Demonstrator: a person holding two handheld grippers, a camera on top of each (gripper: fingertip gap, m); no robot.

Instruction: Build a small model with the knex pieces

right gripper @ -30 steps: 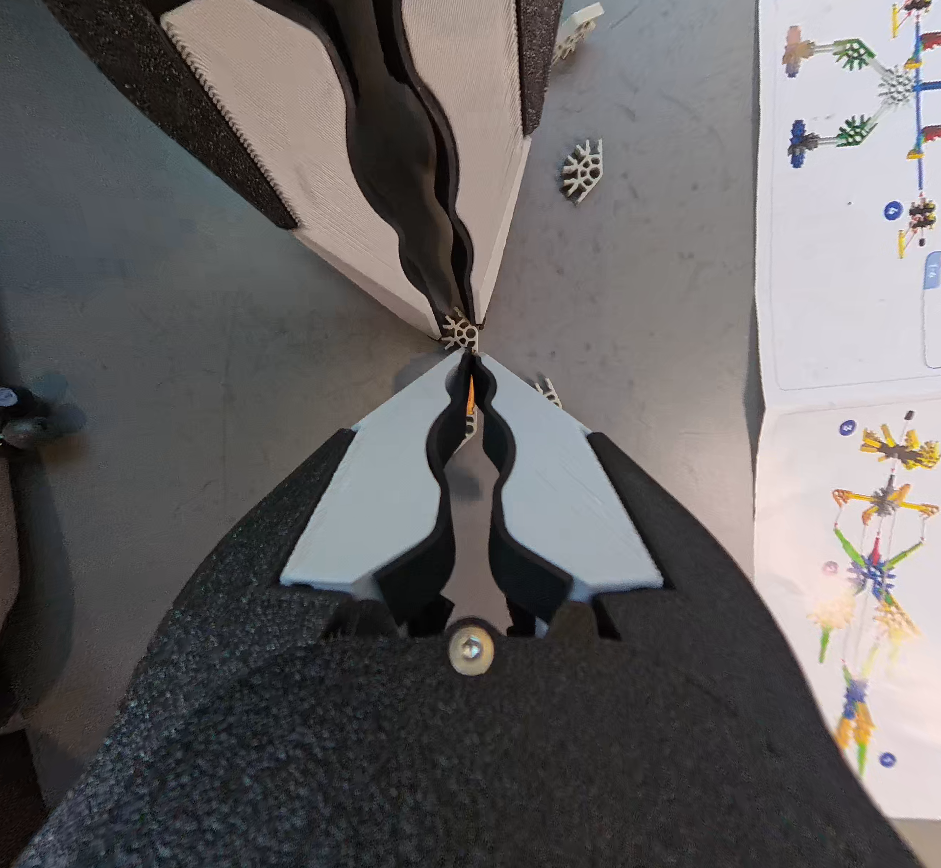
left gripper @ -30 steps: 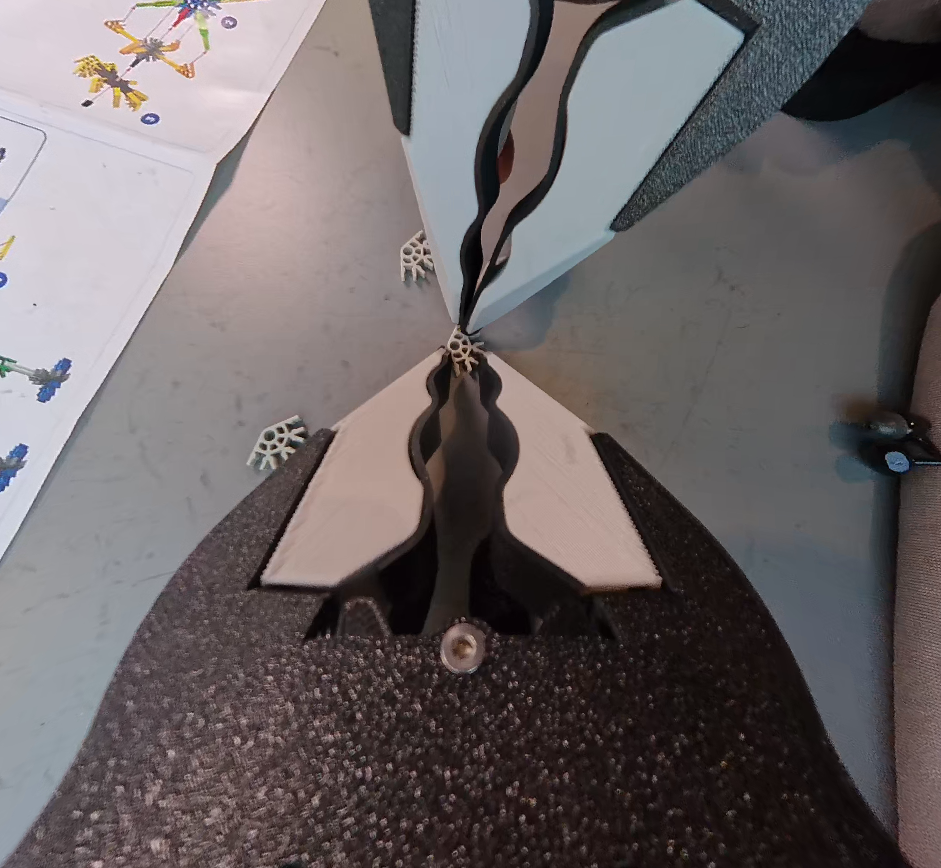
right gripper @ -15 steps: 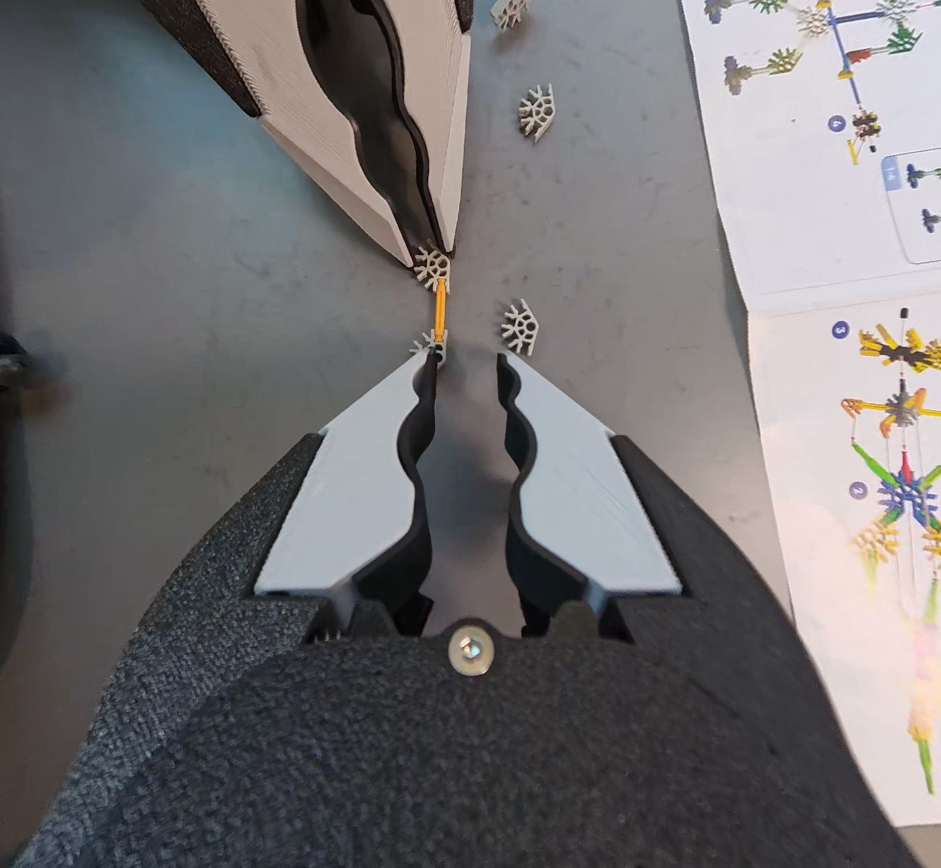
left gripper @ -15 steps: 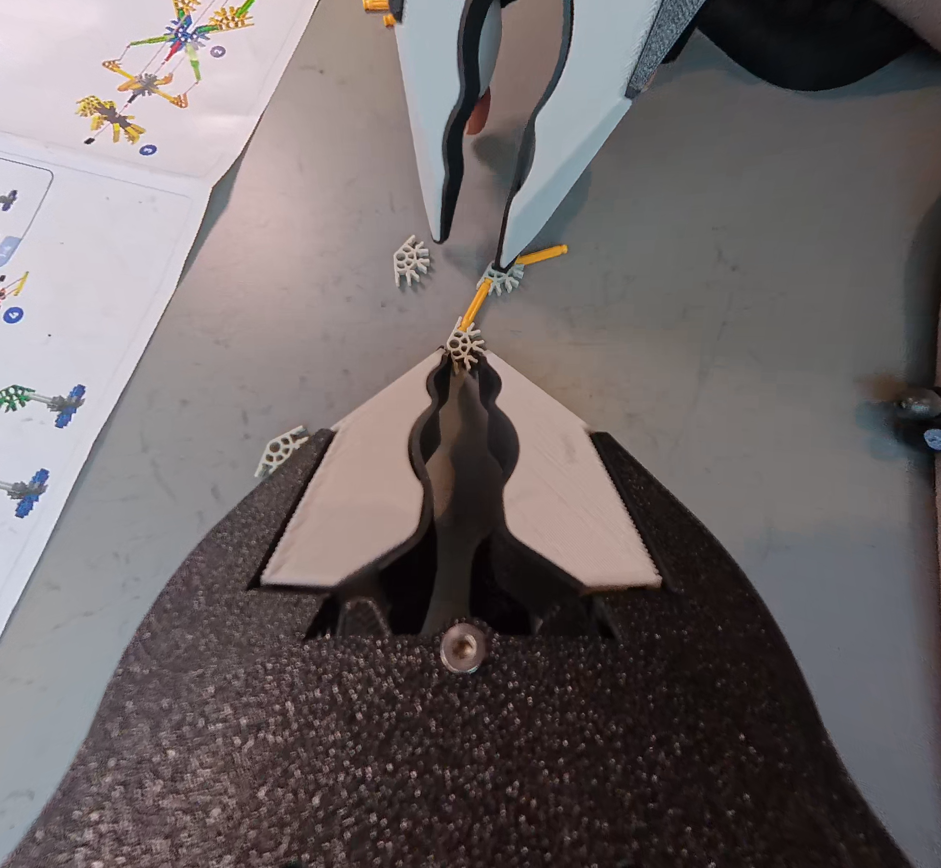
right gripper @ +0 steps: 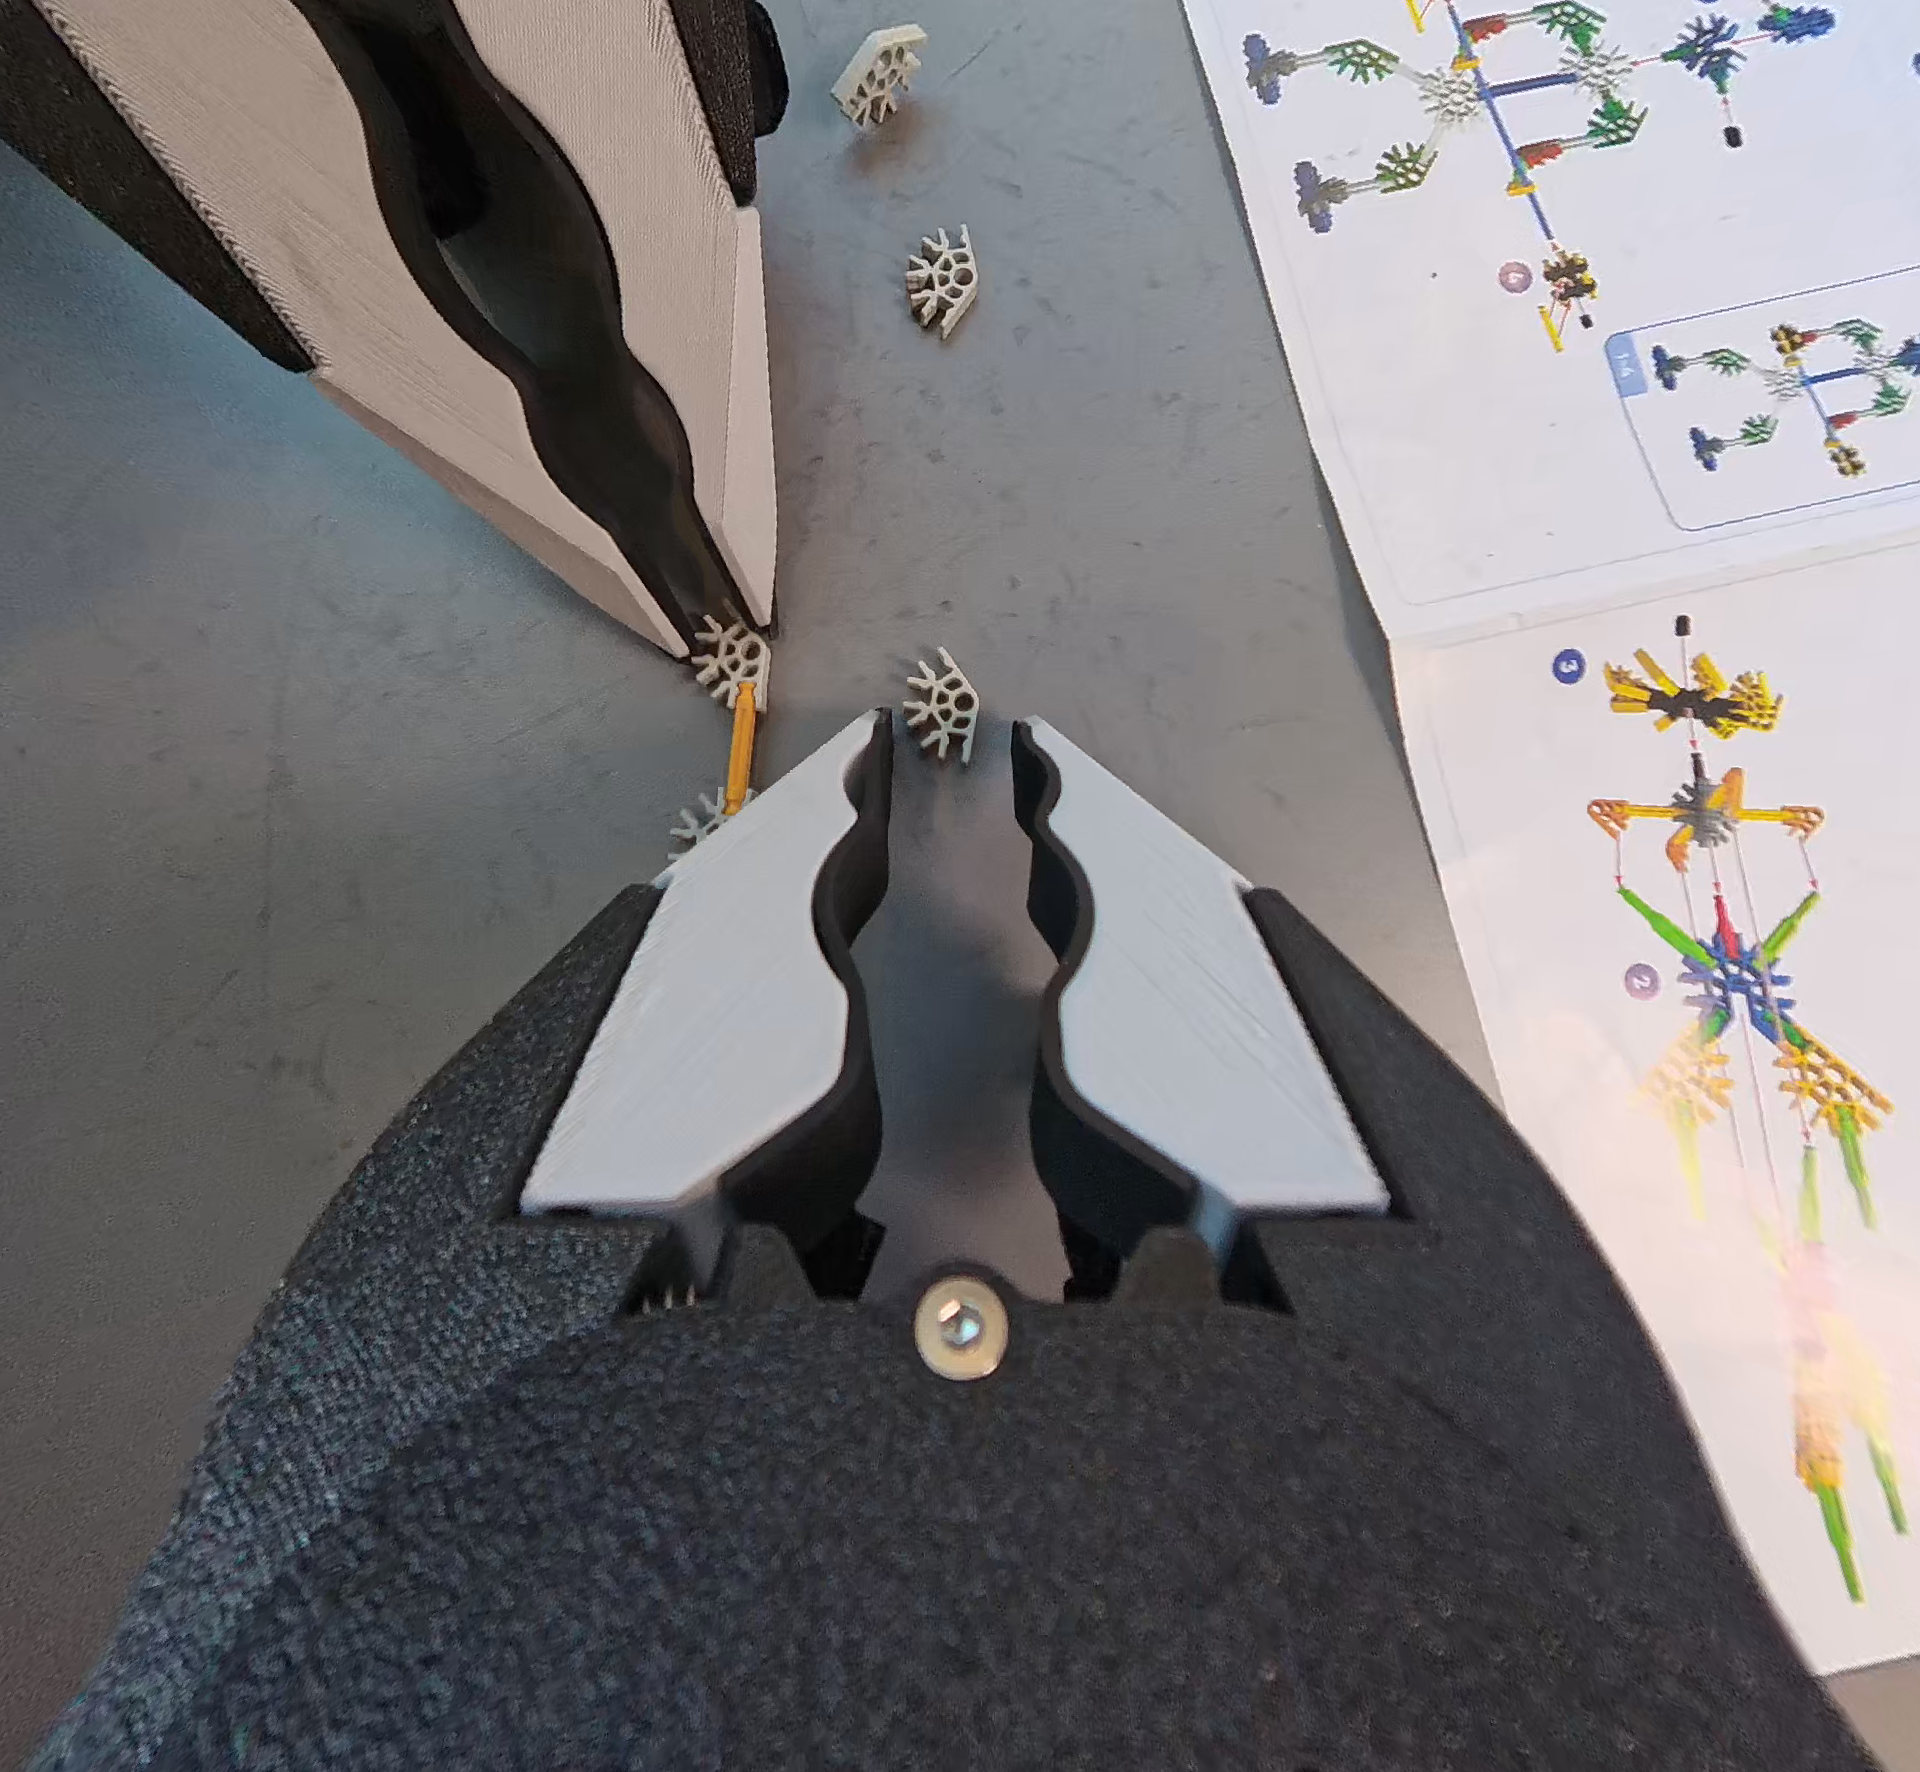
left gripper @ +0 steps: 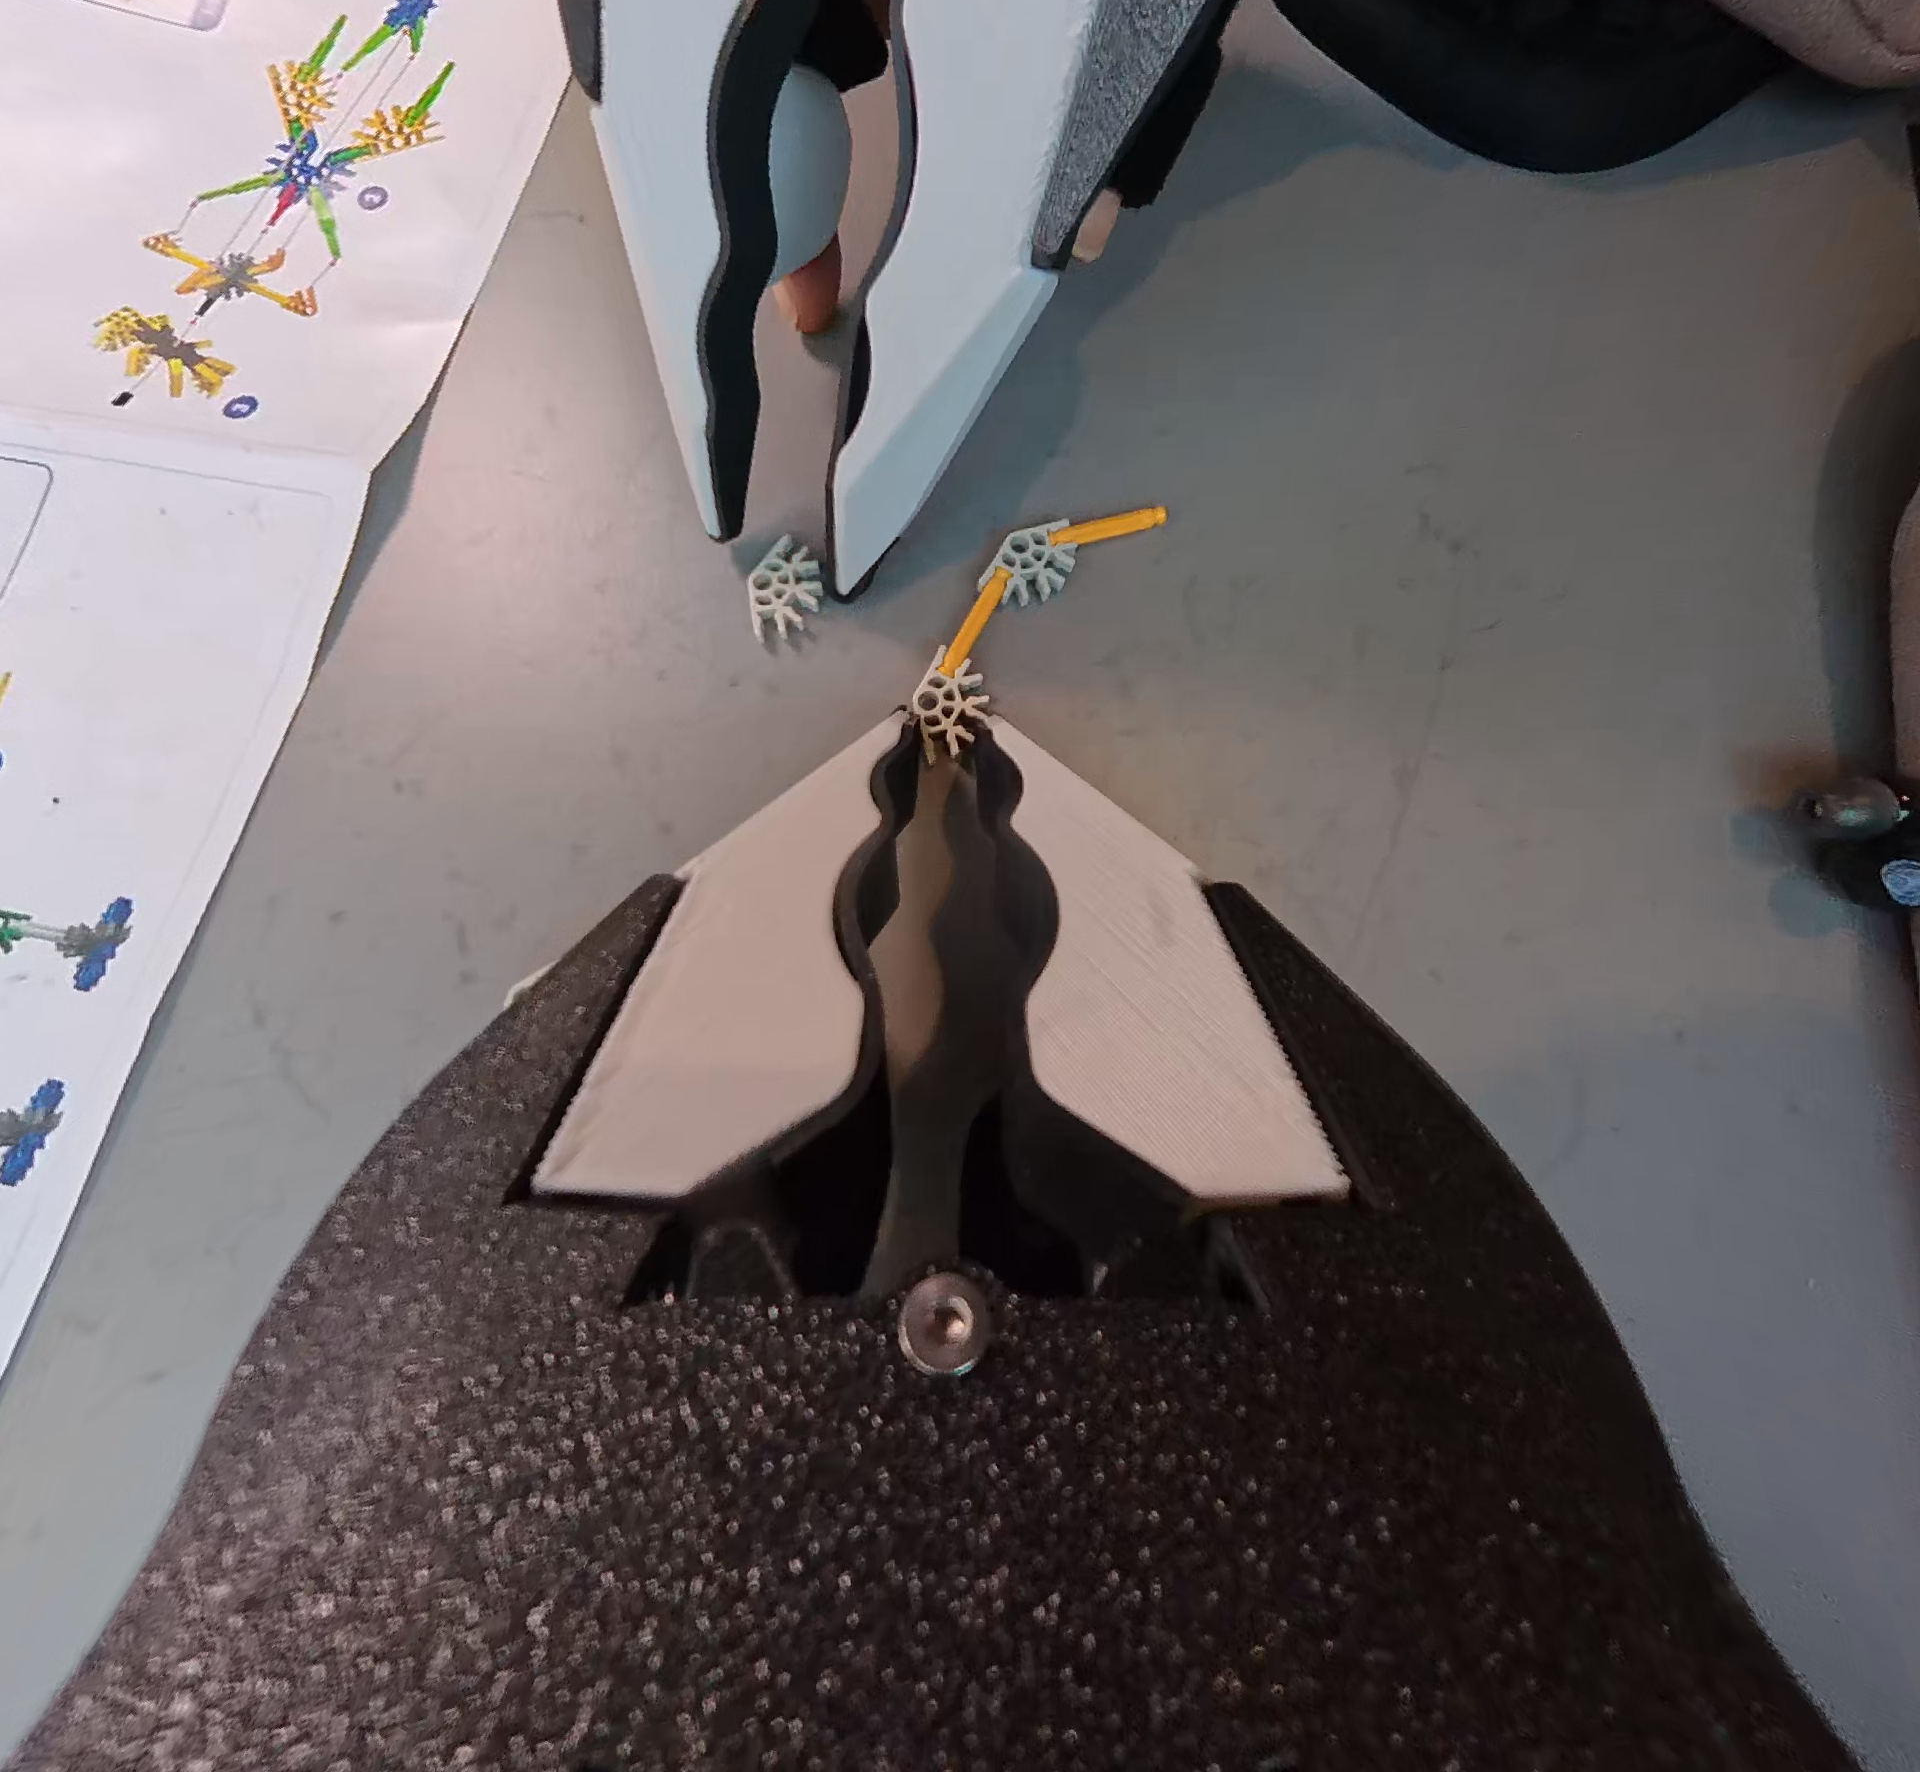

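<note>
We see the left gripper point(left gripper: 948, 735) pinched together on a small grey snowflake-shaped connector point(left gripper: 949, 706) at its fingertips. A short yellow rod point(left gripper: 975, 626) runs from that connector to a second grey connector point(left gripper: 1029, 564), from which another yellow rod point(left gripper: 1112, 525) sticks out; this chain looks to rest on the grey table point(left gripper: 1455, 683), though we cannot be sure.

The right gripper point(right gripper: 951, 735) has its fingers apart, with a loose grey connector point(right gripper: 941, 706) just beyond the gap between the tips, untouched as far as we can tell. Two more loose connectors point(right gripper: 943, 282) lie farther along the table, one point(right gripper: 879, 74) tilted on edge. A printed instruction sheet point(right gripper: 1558, 372) lies to the side.
</note>
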